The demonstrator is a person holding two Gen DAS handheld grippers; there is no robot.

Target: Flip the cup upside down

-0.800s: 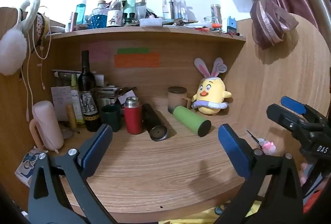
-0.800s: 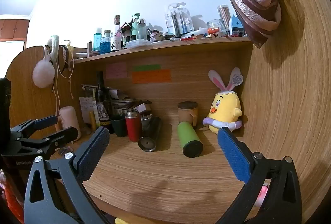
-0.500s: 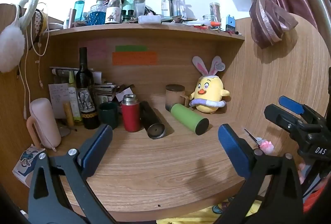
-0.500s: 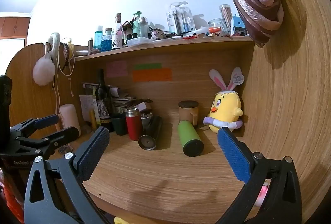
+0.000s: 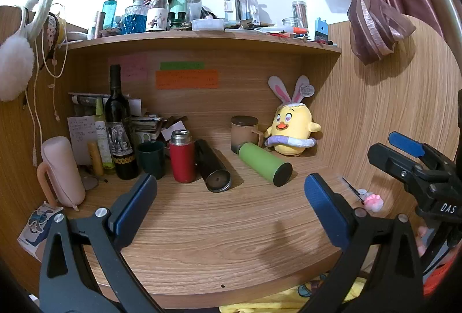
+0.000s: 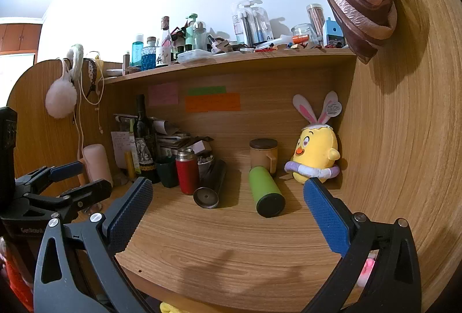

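Both tongs are held wide apart and empty over the front of the desk (image 5: 219, 238): the left gripper (image 5: 231, 188) and the right gripper (image 6: 228, 191) grip nothing.

Which vessel is meant cannot be told for certain. The dark green cup (image 5: 150, 158) is judged the likeliest, as it stands upright with its mouth open; in the left wrist view it sits at about 8 o'clock from the middle. It is hemmed in: the wine bottle (image 5: 119, 137) is just beside it at its 9 o'clock and the red flask (image 5: 182, 158) at its 3 o'clock. Further right, the black tumbler (image 5: 212, 168) and the green tumbler (image 5: 264, 164) lie on their sides, and a tan mug (image 5: 245, 131) stands behind at their 12 o'clock.

For the approach to be done well, the cup should be entered from its 6 o'clock, the only free side. The pads (image 5: 135, 206) should be set across its wall below the rim, with bottle and flask left untouched. It is best lifted clear and drawn towards the bare front before any turning is begun, since a knocked bottle is the chief risk.
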